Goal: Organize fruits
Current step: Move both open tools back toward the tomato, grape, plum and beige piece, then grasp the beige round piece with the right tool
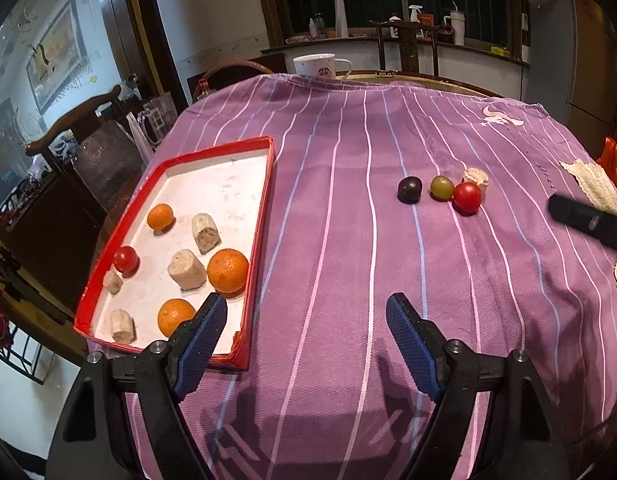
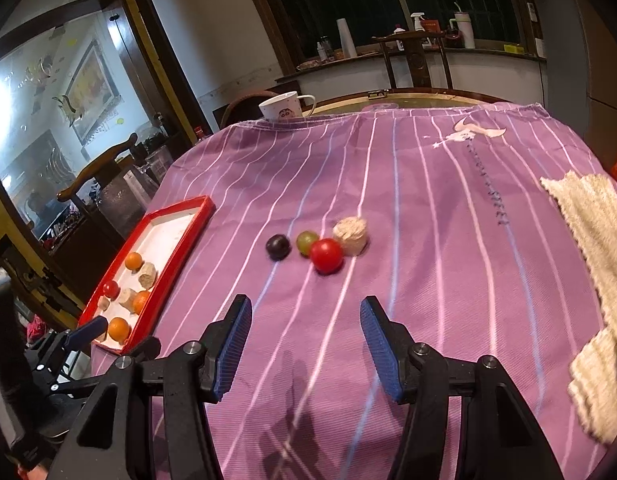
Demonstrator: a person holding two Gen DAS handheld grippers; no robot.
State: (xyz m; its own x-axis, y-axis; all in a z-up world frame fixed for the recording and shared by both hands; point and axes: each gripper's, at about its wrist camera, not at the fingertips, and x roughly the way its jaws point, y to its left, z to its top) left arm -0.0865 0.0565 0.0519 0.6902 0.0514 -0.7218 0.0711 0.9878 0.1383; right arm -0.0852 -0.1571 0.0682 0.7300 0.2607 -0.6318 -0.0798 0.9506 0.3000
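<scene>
Right tongs [image 2: 306,350] empty – red tray [image 1: 264,216] runs lengthwise away

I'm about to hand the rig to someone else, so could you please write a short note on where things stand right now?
Left claw: open, empty, over the cloth beside the red tray.
Right claw: open, empty, pointed at the loose group.
Done: in the tray are three oranges, one red tomato and four beige chunks.
Left: on the purple cloth sit a dark grape, a green grape, a red tomato and a beige chunk, close together.
</scene>
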